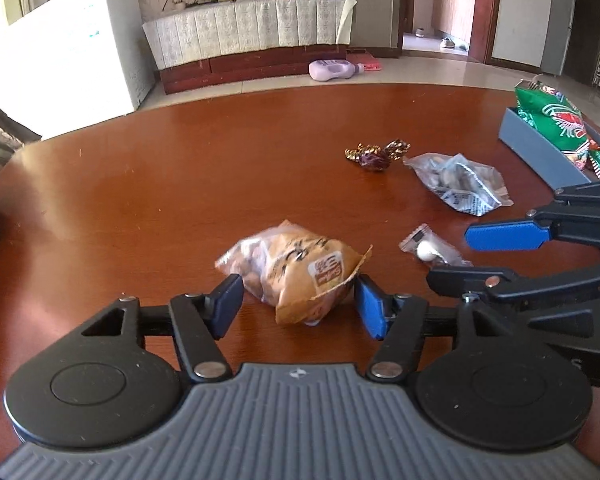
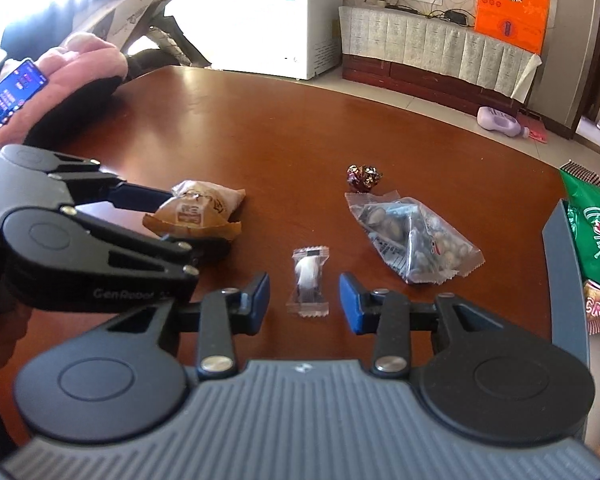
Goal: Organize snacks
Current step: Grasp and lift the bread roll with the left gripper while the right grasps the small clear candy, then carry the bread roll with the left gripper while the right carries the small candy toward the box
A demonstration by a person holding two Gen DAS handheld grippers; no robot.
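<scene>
Left wrist view shows our left gripper (image 1: 298, 304) spread around the brown bun packet (image 1: 292, 270) on the table (image 1: 160, 184), so we should close gently mid-body, while our right gripper (image 2: 304, 300) straddles the small candy (image 2: 308, 282), also spread.

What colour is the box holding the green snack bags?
Grey-blue box; the left wrist view shows it best.
</scene>
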